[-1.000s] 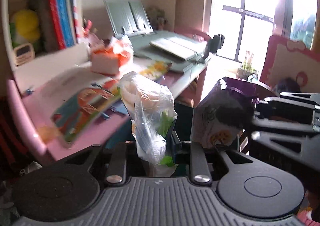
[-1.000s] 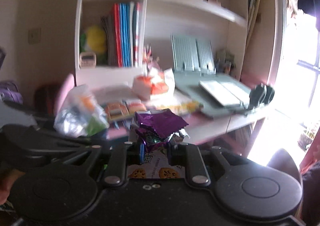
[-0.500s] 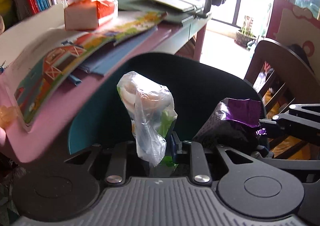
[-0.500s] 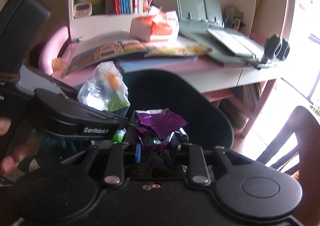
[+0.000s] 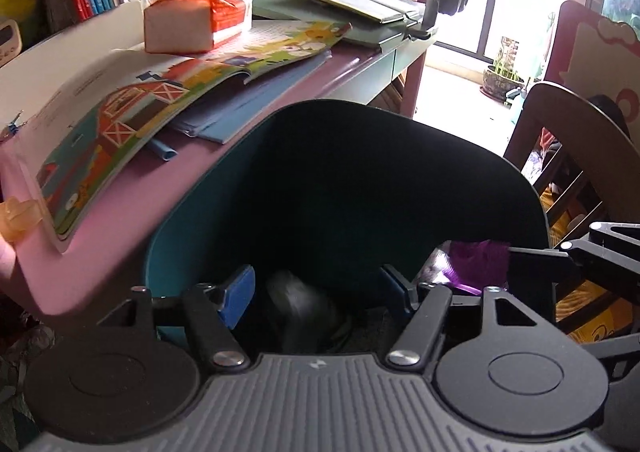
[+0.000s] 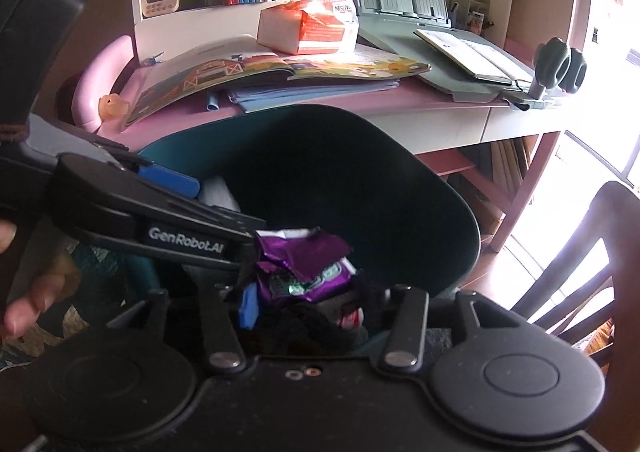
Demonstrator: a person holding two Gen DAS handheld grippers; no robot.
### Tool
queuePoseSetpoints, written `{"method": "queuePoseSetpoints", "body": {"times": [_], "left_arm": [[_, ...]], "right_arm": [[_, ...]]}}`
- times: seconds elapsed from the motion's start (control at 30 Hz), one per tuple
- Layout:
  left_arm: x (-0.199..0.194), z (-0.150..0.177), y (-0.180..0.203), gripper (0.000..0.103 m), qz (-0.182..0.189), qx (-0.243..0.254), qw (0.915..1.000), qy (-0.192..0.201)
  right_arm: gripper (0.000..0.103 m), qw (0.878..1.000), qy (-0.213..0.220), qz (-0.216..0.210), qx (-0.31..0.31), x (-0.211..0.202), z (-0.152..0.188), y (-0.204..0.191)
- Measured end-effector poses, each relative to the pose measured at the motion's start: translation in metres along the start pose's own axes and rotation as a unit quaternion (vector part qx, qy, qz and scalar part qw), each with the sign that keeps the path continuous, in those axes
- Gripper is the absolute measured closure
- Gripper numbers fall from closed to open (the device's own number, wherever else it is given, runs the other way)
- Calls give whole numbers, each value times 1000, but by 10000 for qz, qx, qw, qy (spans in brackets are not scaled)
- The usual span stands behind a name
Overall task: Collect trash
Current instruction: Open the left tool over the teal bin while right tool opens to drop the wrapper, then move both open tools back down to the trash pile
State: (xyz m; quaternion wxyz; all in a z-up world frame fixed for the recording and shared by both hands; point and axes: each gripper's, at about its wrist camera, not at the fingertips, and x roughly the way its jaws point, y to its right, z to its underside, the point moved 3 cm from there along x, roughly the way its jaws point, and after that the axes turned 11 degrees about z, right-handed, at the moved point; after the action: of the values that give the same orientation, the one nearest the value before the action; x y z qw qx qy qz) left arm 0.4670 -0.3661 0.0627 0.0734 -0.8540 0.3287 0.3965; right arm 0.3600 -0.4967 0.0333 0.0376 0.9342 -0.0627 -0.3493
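Both claws opening over the bin (image 5: 400, 156); purple wrapper (image 6: 304, 264) between the right's.

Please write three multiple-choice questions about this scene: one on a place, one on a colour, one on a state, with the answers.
1. The wrapper is
A. on the book
B. over the bin
C. under the book

2. The bin is
A. teal
B. red
C. white

3. The book is
A. shut
B. rolled up
C. lying open

Answers:
1 B: the bin's dark inside shows behind it.
2 A: its wall is teal in both views.
3 C: both pages lie spread.
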Motion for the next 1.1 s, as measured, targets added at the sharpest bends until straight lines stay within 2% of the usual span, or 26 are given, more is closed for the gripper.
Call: {"method": "queuePoseSetpoints", "body": {"times": [0.1, 0.13, 0.33, 0.57, 0.7, 1.1], "left_arm": [[-13, 1, -1, 31, 3, -22, 10000, 90], [-17, 2, -1, 29, -14, -23, 9999, 124], [-58, 8, -2, 29, -21, -130, 9992, 375], [-117, 27, -6, 29, -137, -173, 9976, 649], [-151, 47, -14, 24, -266, -278, 9964, 752], [-234, 129, -48, 22, -459, -591, 9929, 920]], "right_arm": [[44, 10000, 78, -5, 33, -8, -2, 1], [44, 9999, 102, 0, 56, -11, -3, 2], [42, 9996, 293, -7, 31, -42, -8, -3], [38, 9985, 505, -143, -162, -85, -9, -28], [37, 9974, 590, -297, -273, -106, -6, -46], [36, 9909, 685, -970, -637, -149, 15, -124]]}}
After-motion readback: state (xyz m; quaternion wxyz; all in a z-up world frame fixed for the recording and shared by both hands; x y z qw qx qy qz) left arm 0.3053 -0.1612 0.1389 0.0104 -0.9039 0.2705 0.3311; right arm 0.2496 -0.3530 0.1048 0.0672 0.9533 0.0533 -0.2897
